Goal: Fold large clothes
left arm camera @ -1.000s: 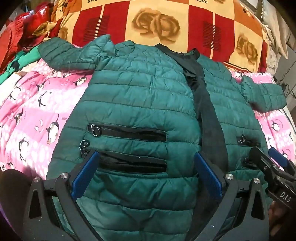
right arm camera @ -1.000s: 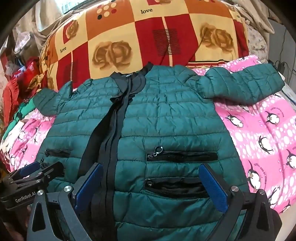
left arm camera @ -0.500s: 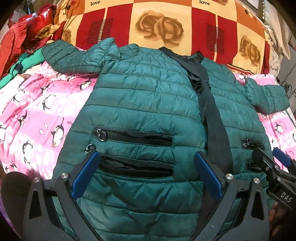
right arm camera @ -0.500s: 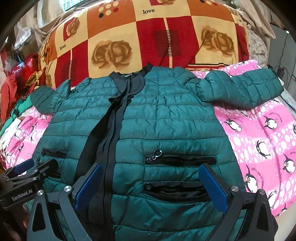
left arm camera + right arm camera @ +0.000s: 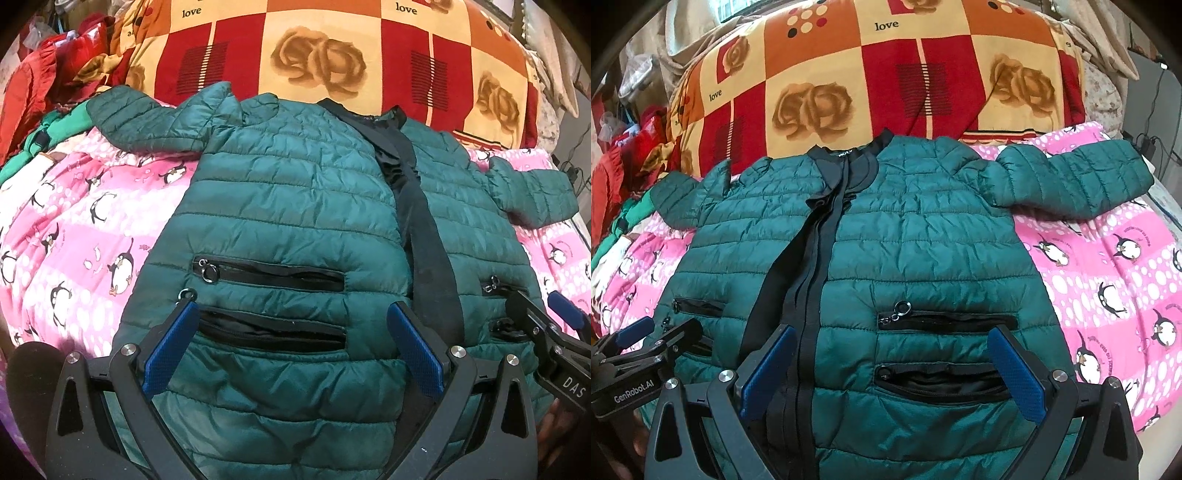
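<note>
The pink blanket [image 5: 1108,258] fills the frame's sides, and the green jacket [image 5: 923,240] lies spread flat at the centre, sleeves out. My left claw [image 5: 291,350] and right claw [image 5: 892,373] stand wide open at the bottom of the frame, over the hem pockets [image 5: 945,380], holding nothing.

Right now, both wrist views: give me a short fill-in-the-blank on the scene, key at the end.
1. The quilted green puffer jacket lies spread on a pink blanket printed with ____.
2. The left gripper has its jaws ____ over the jacket.
3. The right gripper grips ____.
4. The jacket's front trim is coloured ____.

Missing words: penguins; open; nothing; black
</note>
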Action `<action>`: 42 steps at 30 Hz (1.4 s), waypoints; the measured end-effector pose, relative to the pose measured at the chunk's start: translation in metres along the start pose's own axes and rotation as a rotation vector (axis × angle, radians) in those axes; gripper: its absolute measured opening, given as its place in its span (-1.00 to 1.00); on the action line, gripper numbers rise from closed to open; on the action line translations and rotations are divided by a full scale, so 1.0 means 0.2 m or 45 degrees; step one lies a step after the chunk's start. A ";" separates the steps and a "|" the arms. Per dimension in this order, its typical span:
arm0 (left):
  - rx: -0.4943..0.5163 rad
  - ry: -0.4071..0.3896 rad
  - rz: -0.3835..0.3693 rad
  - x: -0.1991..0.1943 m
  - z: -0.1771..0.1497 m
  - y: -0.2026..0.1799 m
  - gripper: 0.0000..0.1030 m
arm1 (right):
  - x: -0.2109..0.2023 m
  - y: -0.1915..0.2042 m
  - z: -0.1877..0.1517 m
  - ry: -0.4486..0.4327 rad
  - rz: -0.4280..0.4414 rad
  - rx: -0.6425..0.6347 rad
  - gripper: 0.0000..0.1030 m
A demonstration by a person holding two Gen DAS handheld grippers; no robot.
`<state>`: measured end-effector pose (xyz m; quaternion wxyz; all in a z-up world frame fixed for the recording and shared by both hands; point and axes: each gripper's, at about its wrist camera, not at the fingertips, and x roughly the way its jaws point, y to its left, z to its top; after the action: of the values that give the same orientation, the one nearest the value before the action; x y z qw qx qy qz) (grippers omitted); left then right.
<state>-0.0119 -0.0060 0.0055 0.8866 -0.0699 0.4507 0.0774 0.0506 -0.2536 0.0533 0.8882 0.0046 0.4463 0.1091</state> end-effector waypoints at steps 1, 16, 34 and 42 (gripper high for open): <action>-0.001 0.004 -0.002 0.00 0.00 0.00 0.98 | 0.00 0.00 0.00 0.007 0.000 -0.001 0.99; 0.001 -0.024 -0.004 -0.05 -0.01 -0.02 0.99 | -0.04 0.00 0.02 -0.003 0.064 0.031 1.00; -0.004 -0.016 -0.024 -0.05 -0.02 -0.03 0.98 | -0.04 0.02 0.01 0.010 0.018 -0.009 1.00; 0.025 0.061 0.047 -0.01 0.02 0.00 0.98 | -0.03 0.02 0.01 0.029 -0.022 -0.044 1.00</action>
<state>-0.0093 -0.0044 0.0099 0.8746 -0.0547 0.4737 0.0877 0.0475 -0.2500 0.0598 0.8839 -0.0158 0.4545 0.1092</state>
